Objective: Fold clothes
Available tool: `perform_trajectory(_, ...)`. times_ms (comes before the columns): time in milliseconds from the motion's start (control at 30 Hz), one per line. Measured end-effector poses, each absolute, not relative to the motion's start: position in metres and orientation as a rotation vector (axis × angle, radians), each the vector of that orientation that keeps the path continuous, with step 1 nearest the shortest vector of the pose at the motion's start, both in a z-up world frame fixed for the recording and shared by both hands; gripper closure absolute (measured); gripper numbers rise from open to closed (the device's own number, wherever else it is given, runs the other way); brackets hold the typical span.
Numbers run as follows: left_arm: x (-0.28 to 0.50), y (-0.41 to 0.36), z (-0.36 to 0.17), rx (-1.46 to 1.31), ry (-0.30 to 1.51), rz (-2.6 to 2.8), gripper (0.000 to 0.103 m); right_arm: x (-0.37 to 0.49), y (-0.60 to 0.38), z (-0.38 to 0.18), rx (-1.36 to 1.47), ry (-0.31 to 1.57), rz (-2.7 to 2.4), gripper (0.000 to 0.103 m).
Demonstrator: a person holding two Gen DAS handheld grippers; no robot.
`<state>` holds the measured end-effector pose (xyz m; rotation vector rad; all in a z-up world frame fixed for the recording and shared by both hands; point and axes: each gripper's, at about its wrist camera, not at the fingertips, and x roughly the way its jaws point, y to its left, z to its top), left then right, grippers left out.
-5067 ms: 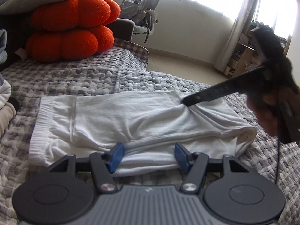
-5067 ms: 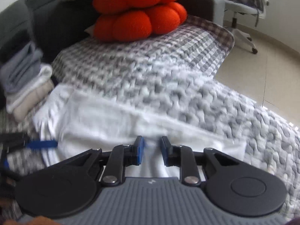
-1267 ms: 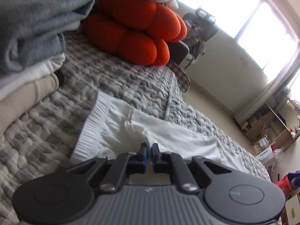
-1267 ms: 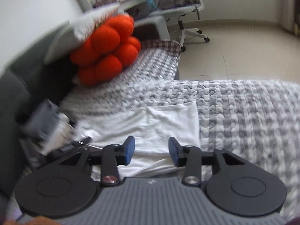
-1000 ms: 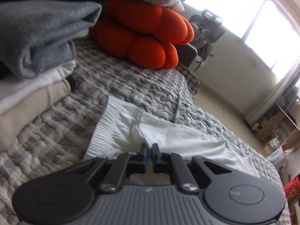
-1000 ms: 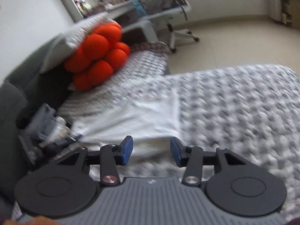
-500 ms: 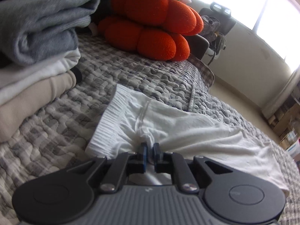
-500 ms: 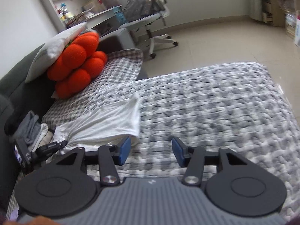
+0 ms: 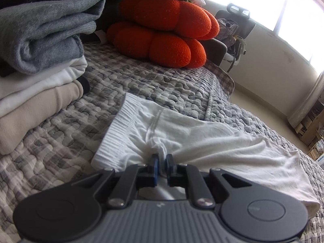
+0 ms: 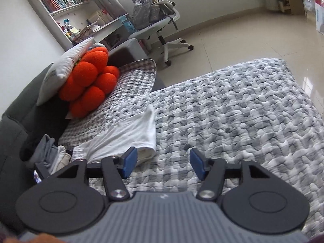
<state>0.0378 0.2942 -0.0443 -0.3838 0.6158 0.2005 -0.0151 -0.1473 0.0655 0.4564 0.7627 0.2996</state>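
White shorts [image 9: 202, 141] lie flat on the grey checked quilt [image 9: 60, 133], ribbed waistband to the left. My left gripper [image 9: 161, 162] is shut on a pinch of the shorts' near edge, next to the waistband. In the right wrist view the same shorts [image 10: 131, 135] lie at the left on the quilt [image 10: 243, 111]. My right gripper [image 10: 161, 162] is open and empty, held above the quilt to the right of the shorts' leg end.
A pile of folded grey, white and beige clothes [image 9: 40, 64] stands left of the shorts. An orange pumpkin cushion [image 9: 162, 34] under a white pillow [image 10: 60, 70] sits behind. An office chair [image 10: 158, 18] and shelves stand beyond the bed.
My right gripper has let go of the shorts, opened wide and pulled back and up. My left gripper has stayed shut on the near edge and shifted a little.
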Motion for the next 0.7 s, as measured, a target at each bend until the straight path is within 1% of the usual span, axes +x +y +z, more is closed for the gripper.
perform_trajectory(333,0.0388,0.2927,-0.0455,-0.370,0.609,0.204,0.093,-0.0143,-0.1500,0.0650,0.522,0.782,0.355,0.038)
perform_trajectory(700,0.0398,0.2883,-0.0461,-0.337,0.605,0.216,0.093,-0.0148,-0.1526,0.0665,0.531,0.782,0.364,0.037)
